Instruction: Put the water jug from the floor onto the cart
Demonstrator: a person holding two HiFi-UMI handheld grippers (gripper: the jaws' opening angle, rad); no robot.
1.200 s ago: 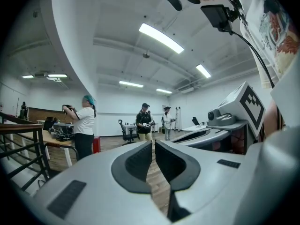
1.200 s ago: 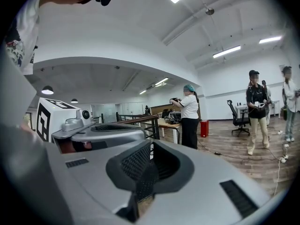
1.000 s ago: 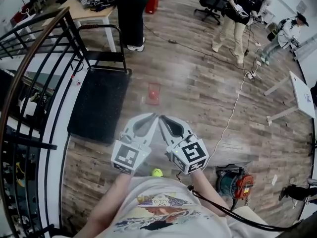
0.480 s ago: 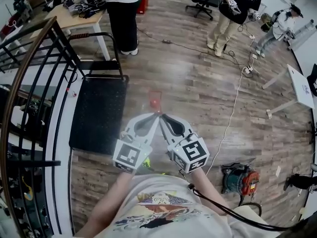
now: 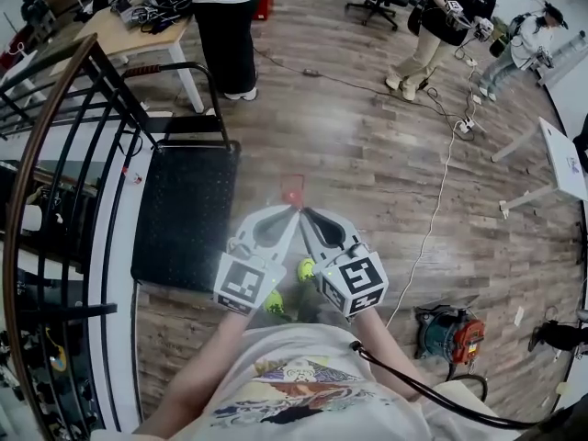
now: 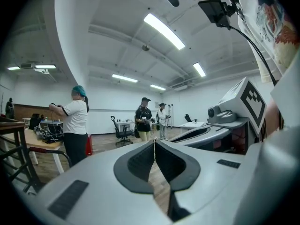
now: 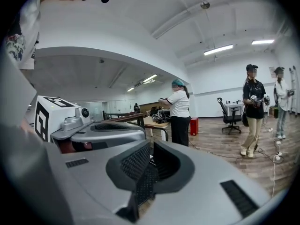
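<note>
Closed and empty, the left claw (image 5: 290, 212) and right claw (image 5: 306, 213) have drawn up to the red-capped water jug (image 5: 293, 191) at centre frame; grasping presumably follows.

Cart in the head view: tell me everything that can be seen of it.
The cart is a flat platform trolley. It has a black, textured rectangular deck, and a black tube handle stands upright at its far end. It stands level on the wood floor, close beside the railing at the picture's left. Nothing lies on the deck. Its wheels are hidden.
</note>
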